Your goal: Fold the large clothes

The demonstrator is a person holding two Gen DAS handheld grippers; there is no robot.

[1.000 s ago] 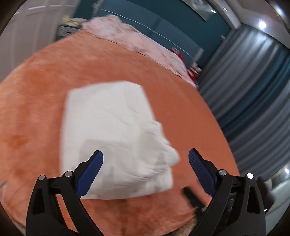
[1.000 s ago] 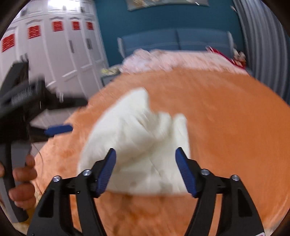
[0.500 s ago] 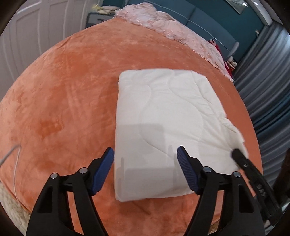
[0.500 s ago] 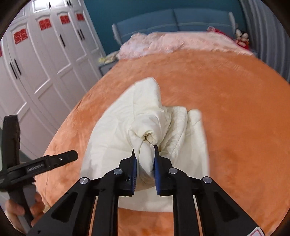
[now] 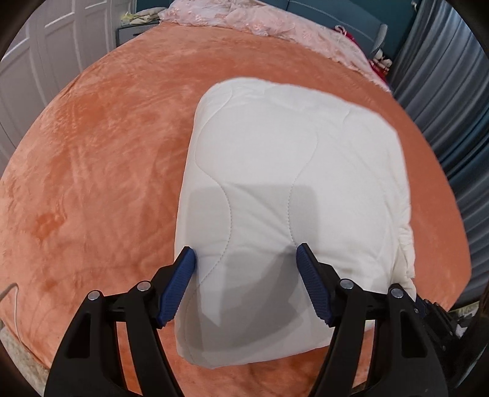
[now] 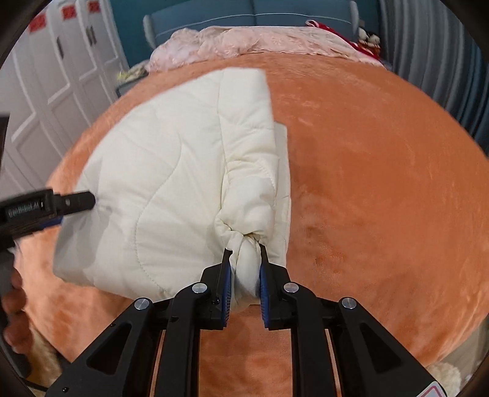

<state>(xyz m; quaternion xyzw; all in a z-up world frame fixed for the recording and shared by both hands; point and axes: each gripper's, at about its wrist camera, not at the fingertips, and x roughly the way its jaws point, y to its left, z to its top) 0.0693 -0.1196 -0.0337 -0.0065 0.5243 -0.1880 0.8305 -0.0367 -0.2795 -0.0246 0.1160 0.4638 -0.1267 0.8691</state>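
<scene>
A cream quilted padded garment (image 5: 293, 183) lies folded into a thick rectangle on the orange plush bed cover (image 5: 91, 183). My left gripper (image 5: 246, 265) is open, its blue pads straddling the garment's near left edge just above the fabric. In the right wrist view the garment (image 6: 171, 171) fills the middle left. My right gripper (image 6: 244, 268) is shut on a bunched corner of its near right edge. The left gripper (image 6: 61, 204) shows at the left there, over the garment's near left corner.
A pink crumpled cover (image 6: 259, 42) lies at the bed's head against a blue headboard (image 6: 250, 15). White wardrobe doors (image 6: 55, 76) stand left. Grey curtains (image 5: 452, 107) hang right. The bed's near edge (image 5: 214, 378) is just below the garment.
My right gripper shut on the garment's bunched corner. My left gripper moved in, and now straddles the garment's near left edge, still open.
</scene>
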